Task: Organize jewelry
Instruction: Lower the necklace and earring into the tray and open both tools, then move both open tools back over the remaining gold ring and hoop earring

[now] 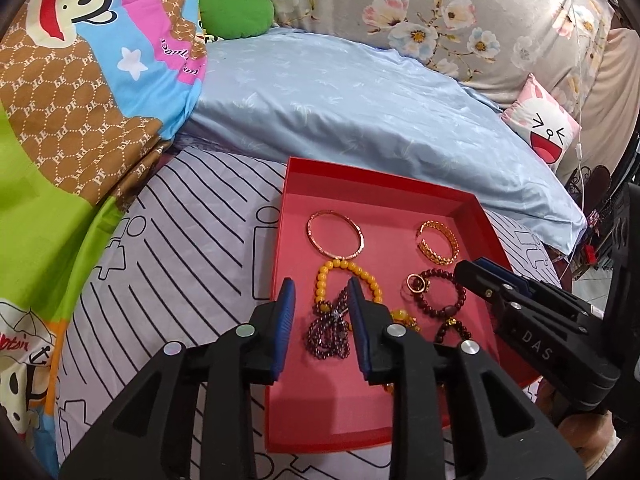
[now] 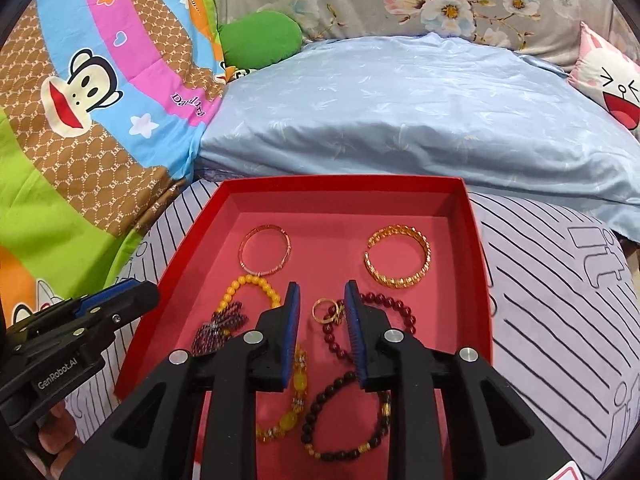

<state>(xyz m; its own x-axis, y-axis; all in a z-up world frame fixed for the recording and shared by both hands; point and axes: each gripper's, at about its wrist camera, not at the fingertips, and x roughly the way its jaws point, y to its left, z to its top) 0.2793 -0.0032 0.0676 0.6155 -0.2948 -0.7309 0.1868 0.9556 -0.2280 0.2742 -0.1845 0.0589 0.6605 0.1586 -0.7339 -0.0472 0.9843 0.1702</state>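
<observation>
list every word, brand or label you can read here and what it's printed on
"DAS" on the body of the right gripper.
"GenRobot.AI" on the body of the left gripper.
"PF", repeated on the brown panels of the cartoon quilt.
Cursive on the quilt's pink band, roughly "Dali...": not clearly readable.
Red script at the quilt's lower left corner in the left wrist view: cut off, unreadable.
Nothing printed on the red tray.

A pale blue satin pillow [image 2: 420, 116] lies beside a bright monkey-print quilt [image 2: 92, 92] (green cushion [image 2: 260, 38] behind).

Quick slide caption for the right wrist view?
Open right gripper poised over a gold ring in a red tray of bracelets on a bed, left gripper at the tray's edge.
</observation>
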